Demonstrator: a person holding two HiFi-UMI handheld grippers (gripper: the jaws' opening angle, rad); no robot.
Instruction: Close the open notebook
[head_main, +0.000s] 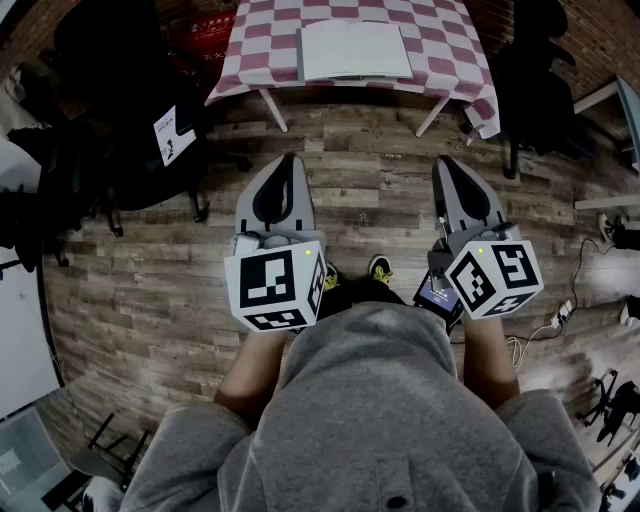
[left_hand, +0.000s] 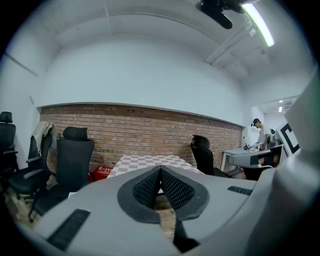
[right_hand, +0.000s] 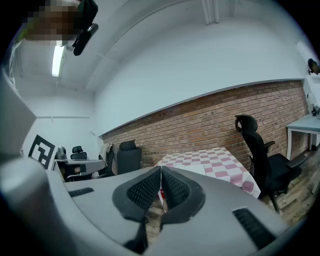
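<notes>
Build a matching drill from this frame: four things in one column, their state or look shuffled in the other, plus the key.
Things:
1. notebook
2. tablecloth
3. left tongs
4. floor

State or look:
A. shut, nothing between them
B. wood planks
C. lying open
D. pink-and-white checks

Pairs: 1-C, 2-D, 3-A, 4-B
</notes>
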